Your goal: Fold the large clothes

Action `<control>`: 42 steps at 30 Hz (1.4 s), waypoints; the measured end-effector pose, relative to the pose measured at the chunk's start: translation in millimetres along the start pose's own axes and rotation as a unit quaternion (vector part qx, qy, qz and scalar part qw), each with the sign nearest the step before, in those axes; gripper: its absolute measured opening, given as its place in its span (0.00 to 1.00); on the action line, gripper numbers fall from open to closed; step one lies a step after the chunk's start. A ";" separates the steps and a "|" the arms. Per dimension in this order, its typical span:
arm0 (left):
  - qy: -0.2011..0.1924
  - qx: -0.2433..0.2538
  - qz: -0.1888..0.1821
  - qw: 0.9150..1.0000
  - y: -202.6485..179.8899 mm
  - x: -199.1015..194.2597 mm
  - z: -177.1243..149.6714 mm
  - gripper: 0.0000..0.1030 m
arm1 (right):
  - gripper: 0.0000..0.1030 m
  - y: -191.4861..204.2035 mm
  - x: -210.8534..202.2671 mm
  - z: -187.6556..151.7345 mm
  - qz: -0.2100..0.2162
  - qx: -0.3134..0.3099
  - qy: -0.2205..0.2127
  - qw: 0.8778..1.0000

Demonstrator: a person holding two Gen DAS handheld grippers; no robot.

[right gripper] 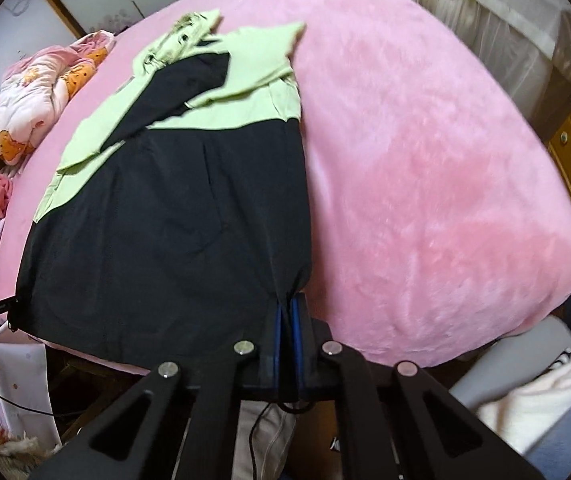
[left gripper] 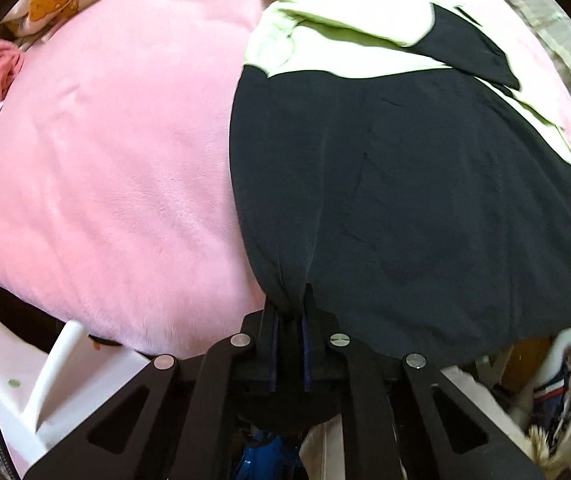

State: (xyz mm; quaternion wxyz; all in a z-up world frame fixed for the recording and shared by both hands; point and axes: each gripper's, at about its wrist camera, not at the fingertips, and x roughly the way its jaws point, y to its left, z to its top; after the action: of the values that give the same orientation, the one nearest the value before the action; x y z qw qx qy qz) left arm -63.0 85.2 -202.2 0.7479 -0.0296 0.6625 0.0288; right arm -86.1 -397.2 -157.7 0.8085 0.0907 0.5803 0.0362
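Two corners of the black-and-green jacket (left gripper: 425, 184) are pinched: my left gripper (left gripper: 290, 300) clamps one hem corner, my right gripper (right gripper: 287, 304) the other; the jacket lies on the pink blanket (right gripper: 425, 184); fabric hides both sets of fingertips.

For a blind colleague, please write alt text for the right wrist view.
Black tongs pinch the near hem corner of a black and pale green jacket spread on a fluffy pink blanket. A crumpled pink printed quilt lies far left.
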 end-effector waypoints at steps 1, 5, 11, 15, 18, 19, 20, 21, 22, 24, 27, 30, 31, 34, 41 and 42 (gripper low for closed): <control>-0.002 0.005 -0.003 1.000 -2.5 -5.5 -3.5 0.04 | 0.04 4.3 -6.4 1.8 -0.002 -0.004 -0.002 1.000; 0.008 -0.002 -0.022 1.000 -2.2 -19.6 -15.8 0.04 | 0.04 12.0 -24.4 1.1 -0.005 -0.018 0.005 1.000; 0.023 -0.032 -0.050 0.998 5.6 -34.1 -18.3 0.03 | 0.04 11.6 -34.7 -4.8 -0.002 -0.019 0.027 0.999; 0.037 -0.070 -0.074 0.994 17.9 -44.1 -7.2 0.03 | 0.04 7.7 -36.8 12.6 0.013 -0.003 0.022 1.000; 0.028 -0.098 -0.089 0.991 19.4 -51.0 13.7 0.03 | 0.04 7.5 -41.1 36.0 0.022 0.002 0.010 1.000; 0.019 -0.111 -0.100 0.989 19.4 -54.2 22.0 0.03 | 0.04 7.5 -41.6 43.5 0.026 0.003 0.006 1.000; 0.012 -0.120 -0.108 0.987 19.1 -57.9 31.2 0.03 | 0.04 8.8 -43.5 55.9 0.032 0.003 0.000 0.999; 0.003 -0.134 -0.118 0.984 20.7 -63.4 45.5 0.03 | 0.04 9.6 -44.4 71.1 0.039 0.002 -0.007 0.999; -0.004 -0.149 -0.127 0.981 22.3 -68.3 58.8 0.03 | 0.04 10.4 -44.5 83.5 0.046 0.002 -0.013 0.999; -0.017 -0.176 -0.138 0.975 25.4 -76.7 86.5 0.03 | 0.04 11.5 -44.3 109.4 0.057 0.001 -0.021 0.998; -0.037 -0.205 -0.146 0.967 28.4 -87.1 133.2 0.03 | 0.04 13.6 -39.6 161.4 0.084 0.008 -0.032 0.996; -0.061 -0.213 -0.130 0.967 26.5 -92.6 180.8 0.03 | 0.04 14.8 -26.7 212.0 0.104 0.013 -0.038 0.994; -0.067 -0.215 -0.124 0.966 25.9 -92.3 193.4 0.03 | 0.04 15.0 -20.9 227.1 0.108 0.017 -0.038 0.993; -0.084 -0.237 -0.107 0.962 30.3 -84.1 241.3 0.03 | 0.04 15.4 2.4 269.3 0.112 0.030 -0.033 0.993; -0.106 -0.268 -0.098 0.953 51.1 -57.1 322.1 0.35 | 0.13 22.3 60.0 341.2 0.066 0.054 -0.036 0.996; -0.102 -0.267 -0.091 0.954 53.3 -50.3 330.0 0.52 | 0.23 21.4 66.2 346.7 0.061 0.063 -0.038 0.995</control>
State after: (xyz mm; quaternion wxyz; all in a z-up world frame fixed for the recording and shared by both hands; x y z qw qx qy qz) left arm 253.0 165.4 -112.9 0.7759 -0.2847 0.5454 0.1394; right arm 264.0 -401.6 -107.8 0.8187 0.1781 0.5440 0.0450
